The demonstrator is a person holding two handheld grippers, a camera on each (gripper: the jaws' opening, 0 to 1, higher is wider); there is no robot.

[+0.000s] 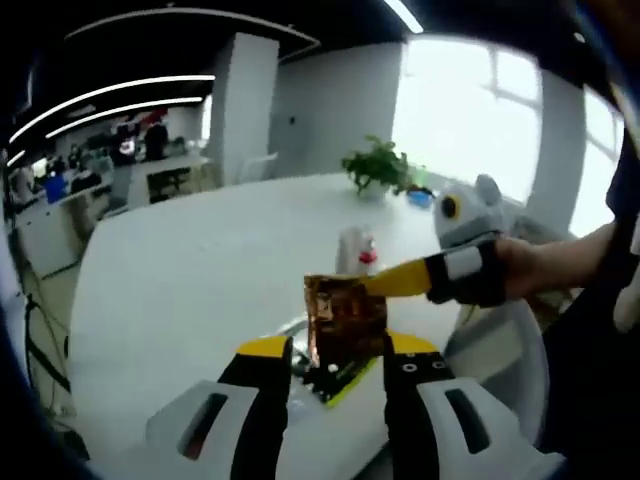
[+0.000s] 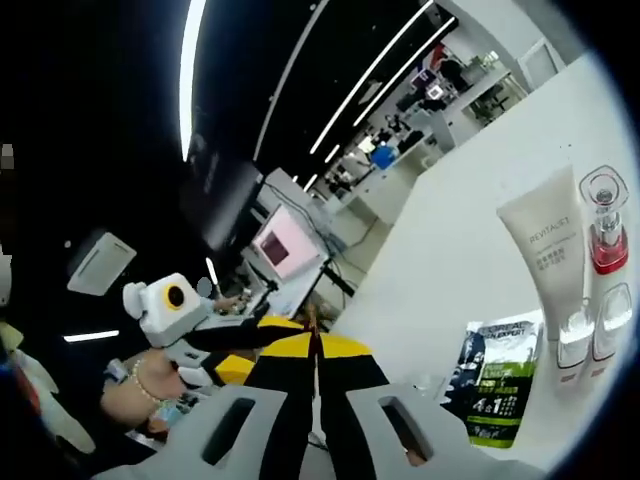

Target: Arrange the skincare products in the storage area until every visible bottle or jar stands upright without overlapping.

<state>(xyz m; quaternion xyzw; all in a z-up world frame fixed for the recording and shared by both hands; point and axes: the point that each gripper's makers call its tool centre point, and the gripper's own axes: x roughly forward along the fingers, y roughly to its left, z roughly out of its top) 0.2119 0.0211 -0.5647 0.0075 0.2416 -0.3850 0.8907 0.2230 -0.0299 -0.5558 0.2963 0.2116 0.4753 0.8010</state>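
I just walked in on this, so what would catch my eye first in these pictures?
Probably the shiny copper sachet held up above the white table, between the left gripper and the right gripper. Next, in the right gripper view, the white tube and red-banded bottle standing side by side.

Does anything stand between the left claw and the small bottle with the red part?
Yes. A brown foil sachet, held by the right claw, hangs just ahead of the left claw and its open jaws, covering the lower part of the bottle.
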